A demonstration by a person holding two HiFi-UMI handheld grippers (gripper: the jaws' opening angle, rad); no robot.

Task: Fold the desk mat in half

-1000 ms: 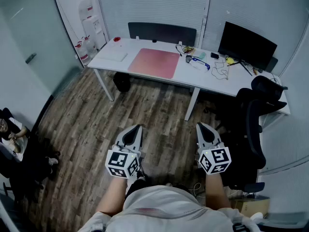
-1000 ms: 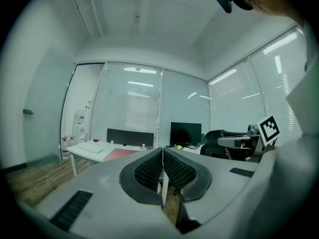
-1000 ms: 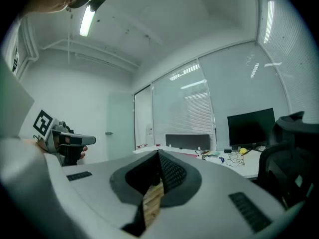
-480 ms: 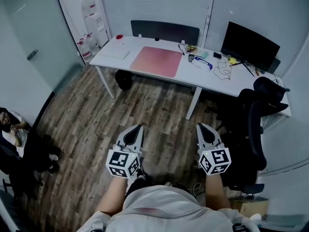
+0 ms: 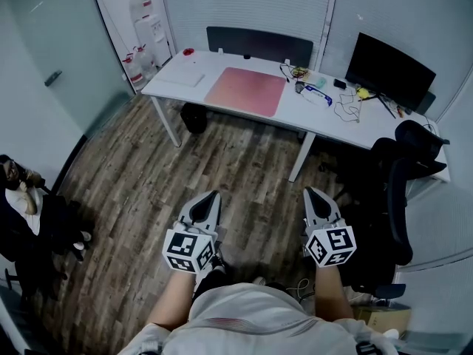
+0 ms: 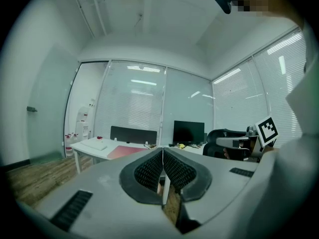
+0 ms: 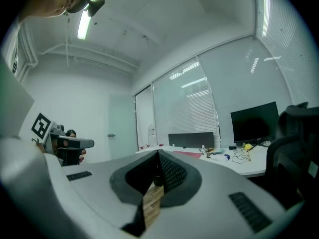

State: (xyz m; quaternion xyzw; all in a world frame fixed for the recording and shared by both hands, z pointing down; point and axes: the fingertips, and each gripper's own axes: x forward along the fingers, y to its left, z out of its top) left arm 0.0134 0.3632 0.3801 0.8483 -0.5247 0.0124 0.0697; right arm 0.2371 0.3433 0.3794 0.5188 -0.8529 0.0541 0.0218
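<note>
The left gripper (image 5: 208, 197) and right gripper (image 5: 311, 193) are closed and empty, held level at waist height; the pink desk mat (image 5: 245, 92) lies flat on the white desk (image 5: 355, 128), well apart, so walking over seems next

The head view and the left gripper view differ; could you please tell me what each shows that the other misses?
Only the head view shows the seated person at the left edge and the marker cube of the left gripper. Only the left gripper view shows the ceiling and, up close, that gripper's jaws together with nothing between them. Both show the white desk, the pink desk mat lying flat on it, the monitor and the right gripper.
</note>
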